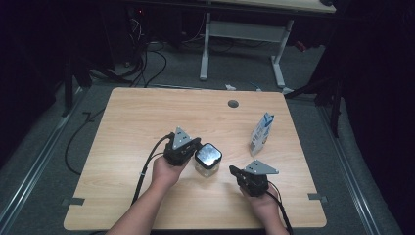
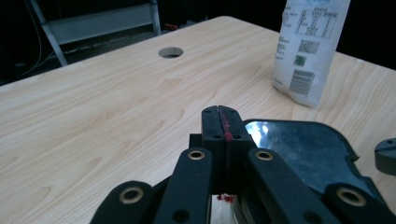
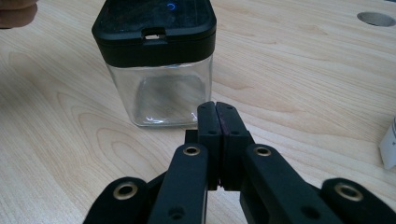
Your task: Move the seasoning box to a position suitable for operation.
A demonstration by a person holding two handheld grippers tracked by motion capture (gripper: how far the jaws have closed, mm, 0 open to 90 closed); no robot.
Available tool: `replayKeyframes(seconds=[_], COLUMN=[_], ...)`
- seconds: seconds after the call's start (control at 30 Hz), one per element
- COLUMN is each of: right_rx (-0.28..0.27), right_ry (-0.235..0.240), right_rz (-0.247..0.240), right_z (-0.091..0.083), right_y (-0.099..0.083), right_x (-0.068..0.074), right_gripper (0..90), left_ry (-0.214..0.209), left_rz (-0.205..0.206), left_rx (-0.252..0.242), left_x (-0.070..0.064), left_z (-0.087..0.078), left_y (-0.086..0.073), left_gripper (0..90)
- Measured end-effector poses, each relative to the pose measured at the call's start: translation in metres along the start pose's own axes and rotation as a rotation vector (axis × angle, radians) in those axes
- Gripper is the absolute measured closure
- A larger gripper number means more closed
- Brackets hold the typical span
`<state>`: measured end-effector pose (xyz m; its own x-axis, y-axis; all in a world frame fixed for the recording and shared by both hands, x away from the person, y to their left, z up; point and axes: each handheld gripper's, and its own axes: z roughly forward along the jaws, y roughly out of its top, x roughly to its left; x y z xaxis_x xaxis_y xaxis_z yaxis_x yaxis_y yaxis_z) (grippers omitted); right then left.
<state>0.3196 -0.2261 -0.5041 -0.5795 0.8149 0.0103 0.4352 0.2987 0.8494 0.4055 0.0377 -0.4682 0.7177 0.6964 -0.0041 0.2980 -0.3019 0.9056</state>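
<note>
A clear square jar (image 1: pixel 208 159) with a black lid stands near the table's middle. My left gripper (image 1: pixel 195 143) sits just left of it, jaws shut with nothing held; in the left gripper view the shut tips (image 2: pixel 222 122) carry a thin red smear along their seam, and the jar's glossy lid (image 2: pixel 303 149) lies just to their right. My right gripper (image 1: pixel 233 170) is to the jar's right, apart from it and pointing at it. In the right gripper view its shut jaws (image 3: pixel 218 117) stop a little short of the jar's glass wall (image 3: pixel 159 93).
A white and blue carton (image 1: pixel 262 133) stands upright at the right of the wooden table (image 1: pixel 147 117), also seen as a tall carton (image 2: pixel 310 46) in the left gripper view. A round cable hole (image 1: pixel 233 104) is near the far edge. Desk legs and cables are beyond.
</note>
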Motion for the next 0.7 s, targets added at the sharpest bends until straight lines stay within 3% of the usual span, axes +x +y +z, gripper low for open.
replayKeyframes(seconds=[0.7], right_rx=[-0.025], right_ry=[0.011], right_rz=[-0.009], right_z=[0.0016], right_y=[0.0029], right_x=[0.0050], right_gripper=[89.4], left_ry=[-0.018], left_rz=[-0.041], left_rx=[-0.021], left_x=[0.0035], left_z=[0.0021], left_y=[-0.0071], left_gripper=[90.0])
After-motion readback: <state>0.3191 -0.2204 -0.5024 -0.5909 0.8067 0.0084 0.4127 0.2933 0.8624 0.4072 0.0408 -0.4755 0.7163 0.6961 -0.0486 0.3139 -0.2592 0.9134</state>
